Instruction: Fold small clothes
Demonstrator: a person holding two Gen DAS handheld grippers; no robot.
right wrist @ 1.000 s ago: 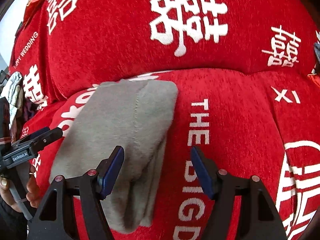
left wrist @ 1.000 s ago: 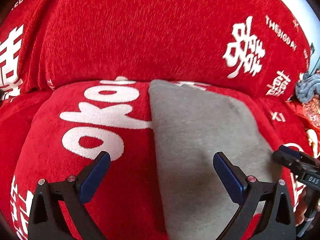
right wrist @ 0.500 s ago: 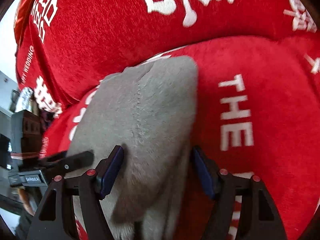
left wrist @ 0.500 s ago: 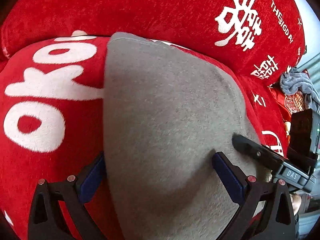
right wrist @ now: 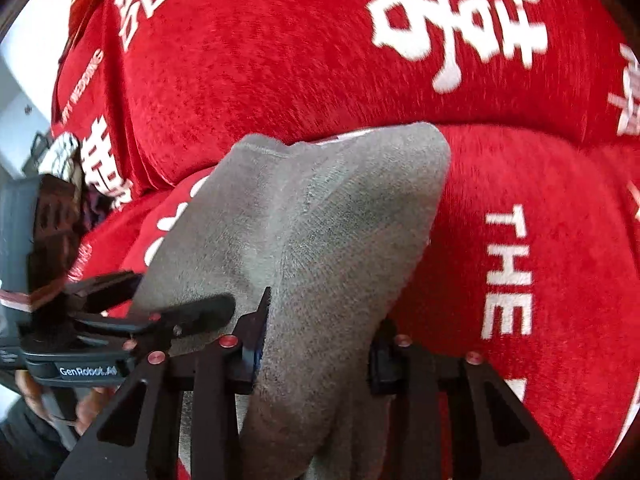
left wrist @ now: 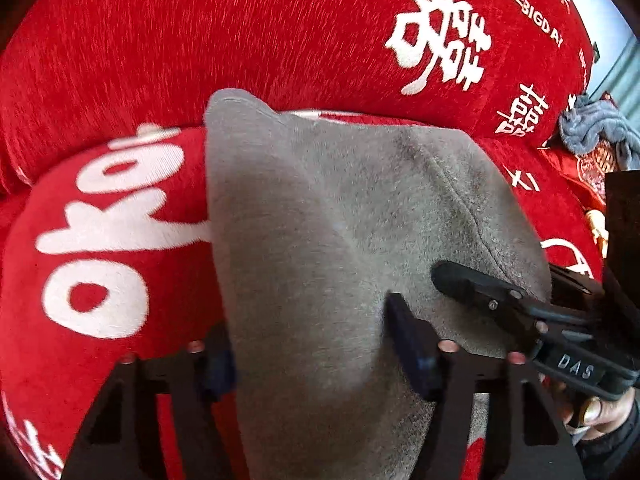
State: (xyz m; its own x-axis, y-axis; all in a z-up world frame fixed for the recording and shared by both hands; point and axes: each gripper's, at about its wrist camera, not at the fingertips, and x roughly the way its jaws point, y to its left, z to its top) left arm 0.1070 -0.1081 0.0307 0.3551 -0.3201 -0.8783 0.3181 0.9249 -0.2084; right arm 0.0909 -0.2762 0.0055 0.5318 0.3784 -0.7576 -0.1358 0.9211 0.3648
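A small grey garment [left wrist: 340,220] lies on the red sofa seat [left wrist: 100,240], its far edge against the backrest. My left gripper [left wrist: 316,360] straddles its near left part; the jaws are closing and the cloth humps up between the pads. My right gripper [right wrist: 318,348] is closing on the near right part of the garment [right wrist: 320,220], and a raised fold fills the gap between its pads. Each gripper shows in the other's view: the right fingers [left wrist: 480,288] and the left fingers [right wrist: 180,316] rest on the cloth side by side.
The red backrest [left wrist: 240,40] with white lettering rises just behind the garment. A grey-blue cloth [left wrist: 592,128] lies at the far right of the sofa. A hand [left wrist: 596,412] holds the right gripper. Bare red seat [right wrist: 540,260] extends right of the garment.
Both grippers have come down onto the near edge of the garment and narrowed their jaws. The flat cloth has bunched into a raised fold between each pair of pads.
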